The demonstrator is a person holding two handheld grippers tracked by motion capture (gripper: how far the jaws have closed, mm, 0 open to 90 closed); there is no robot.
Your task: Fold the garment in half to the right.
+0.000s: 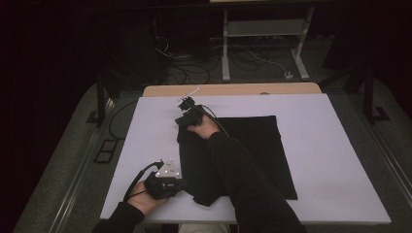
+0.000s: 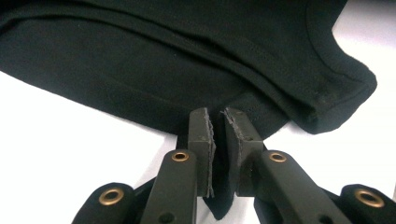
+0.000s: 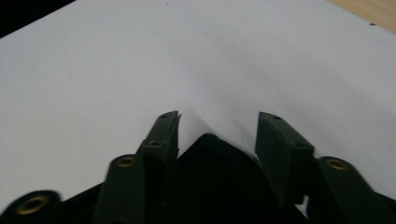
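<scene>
- A black T-shirt (image 1: 243, 155) lies flat on the white surface (image 1: 340, 145), roughly in the middle and a little toward the person's side; spread like this, its edges are easy to pick up for folding.
- The left gripper (image 1: 180, 183) sits at the shirt's near left edge. In the left gripper view, its pads (image 2: 201, 140) are drawn almost together with a fold of black cloth pinched between them, so this corner is already secured.
- The right gripper (image 1: 187, 116) reaches across to the shirt's far left corner. In the right gripper view, its jaws stand about half apart, with a tip of the cloth (image 3: 212, 158) lying between them but neither pad pressing on it.
- Both grippers holding the same side edge, near and far, suggests the aim is to lift that side evenly and fold it over.
</scene>
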